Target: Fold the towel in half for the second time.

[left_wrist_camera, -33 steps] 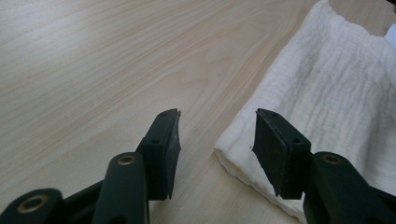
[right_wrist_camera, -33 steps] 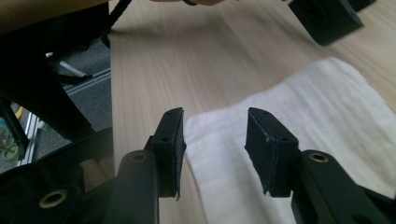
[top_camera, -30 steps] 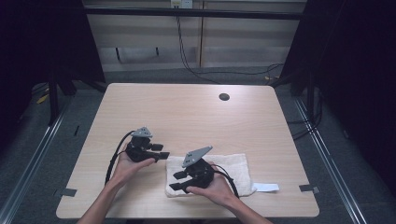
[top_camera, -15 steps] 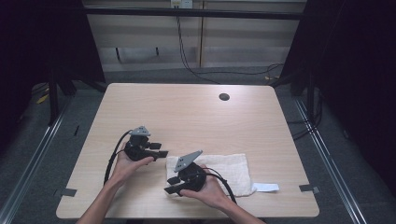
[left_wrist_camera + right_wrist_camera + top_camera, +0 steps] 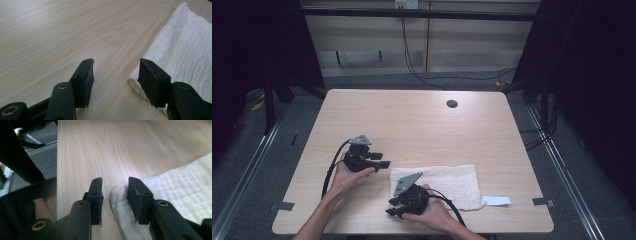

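Two grippers at white towel [image 5: 442, 182], near-right on table [image 5: 422, 120].
Left gripper [image 5: 379, 161]: jaws just opening, spread wide, nothing between; towel's far-left corner just beside right jaw.
Right gripper [image 5: 394, 209]: dropped toward near-left corner since a second ago; jaws just narrowed, straddle corner fold, pads not yet pressing.
Judgement: two-corner pickup starting.
Towel: flat, folded oblong, quilted; tag [image 5: 497, 200] at right end.

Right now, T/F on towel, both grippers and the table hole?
1. The white towel lies flat near the table's front edge. True.
2. The left gripper is clamped on the towel. False: its jaws stand apart, one over bare table, the other at the towel's corner.
3. The right gripper has the towel's edge between its jaws. True.
4. A mug stands on the towel. False: nothing stands on it.
5. The dark round hole is beyond the towel. True.
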A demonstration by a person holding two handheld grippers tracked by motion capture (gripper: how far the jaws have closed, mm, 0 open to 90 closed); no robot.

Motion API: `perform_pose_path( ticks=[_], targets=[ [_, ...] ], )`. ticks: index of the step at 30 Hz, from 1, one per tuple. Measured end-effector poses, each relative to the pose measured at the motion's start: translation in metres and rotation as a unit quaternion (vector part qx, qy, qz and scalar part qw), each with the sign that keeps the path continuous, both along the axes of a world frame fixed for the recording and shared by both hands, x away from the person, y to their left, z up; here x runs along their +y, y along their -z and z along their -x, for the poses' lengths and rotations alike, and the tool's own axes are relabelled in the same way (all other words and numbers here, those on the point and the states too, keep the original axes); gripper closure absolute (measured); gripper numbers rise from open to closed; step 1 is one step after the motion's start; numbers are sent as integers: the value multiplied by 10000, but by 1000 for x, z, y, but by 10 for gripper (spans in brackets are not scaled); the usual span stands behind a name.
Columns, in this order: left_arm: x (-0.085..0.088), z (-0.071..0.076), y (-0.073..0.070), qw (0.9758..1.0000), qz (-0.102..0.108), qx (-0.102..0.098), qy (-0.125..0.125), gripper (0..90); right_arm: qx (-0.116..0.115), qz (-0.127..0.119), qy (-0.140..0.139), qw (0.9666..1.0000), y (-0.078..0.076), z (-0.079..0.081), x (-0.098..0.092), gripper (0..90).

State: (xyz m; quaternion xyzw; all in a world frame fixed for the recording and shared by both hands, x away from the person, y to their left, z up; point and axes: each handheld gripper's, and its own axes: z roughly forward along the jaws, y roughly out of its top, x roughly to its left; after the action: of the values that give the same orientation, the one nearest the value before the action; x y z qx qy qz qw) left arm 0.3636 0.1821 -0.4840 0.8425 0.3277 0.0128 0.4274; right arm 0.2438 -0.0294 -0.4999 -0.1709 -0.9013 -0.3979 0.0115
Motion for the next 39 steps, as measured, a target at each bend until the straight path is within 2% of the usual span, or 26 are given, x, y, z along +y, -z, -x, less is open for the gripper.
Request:
perform_pose_path(
  ticks=[4, 8, 12, 13, 14, 16, 17, 18, 19, 22, 23, 25, 27, 29, 33, 34, 35, 36, 39],
  targets=[
    [-1, 0, 0, 10000, -23, 11, 30, 451, -138, -5, 50, 9999, 1, 3, 0, 670],
    [3, -1, 0, 10000, -3, 42, 20, 449, -320, 5, 121, 9994, 2, 4, -2, 760],
    [2, -2, 3, 9999, -24, 131, 77, 468, -278, -39, 155, 9995, 3, 2, -2, 806],
    [-1, -1, 5, 9996, -90, 181, 175, 480, -144, -62, 206, 9997, 3, 0, -3, 823],
    [-4, -1, 7, 9994, -200, 156, 217, 485, -150, -59, 195, 9997, 3, -1, -4, 825],
    [-7, -1, 9, 9988, -203, 292, 331, 488, -96, -39, 217, 9997, 2, -2, -3, 825],
    [-8, -1, 10, 9985, -259, 297, 372, 492, -71, -18, 212, 9997, 2, -2, -3, 826],
    [-8, -1, 10, 9985, -259, 297, 372, 495, -71, -18, 212, 9997, 2, -2, -3, 826],
    [-11, 0, 11, 9983, -220, 325, 432, 497, 54, -89, 220, 9997, 3, -5, -4, 829],
    [-15, 0, 11, 9981, -173, 326, 501, 506, 166, -146, 226, 9995, 3, -7, -5, 830],
    [-17, 0, 12, 9979, -105, 363, 533, 512, 185, -147, 242, 9994, 3, -7, -5, 830],
    [-18, 0, 13, 9978, -123, 363, 539, 520, 173, -151, 233, 9995, 4, -7, -6, 830],
    [-25, 1, 16, 9969, -124, 464, 616, 543, 157, -168, 200, 9995, 4, -7, -6, 830],
    [-26, 2, 16, 9971, -187, 372, 633, 571, 155, -185, 209, 9995, 4, -7, -6, 830],
    [-27, 3, 16, 9972, -180, 355, 638, 596, 135, -179, 207, 9995, 4, -6, -6, 830],
    [-28, 4, 17, 9975, -230, 234, 626, 608, 157, -193, 207, 9995, 4, -7, -6, 832],
    [-28, 4, 17, 9975, -230, 234, 626, 613, 157, -193, 207, 9995, 4, -7, -6, 832],
    [-30, 4, 16, 9971, -299, 200, 667, 612, 152, -188, 207, 9995, 4, -7, -6, 832],
    [-30, 4, 16, 9973, -313, 177, 639, 589, 161, -176, 213, 9995, 4, -7, -6, 832]
  ],
)
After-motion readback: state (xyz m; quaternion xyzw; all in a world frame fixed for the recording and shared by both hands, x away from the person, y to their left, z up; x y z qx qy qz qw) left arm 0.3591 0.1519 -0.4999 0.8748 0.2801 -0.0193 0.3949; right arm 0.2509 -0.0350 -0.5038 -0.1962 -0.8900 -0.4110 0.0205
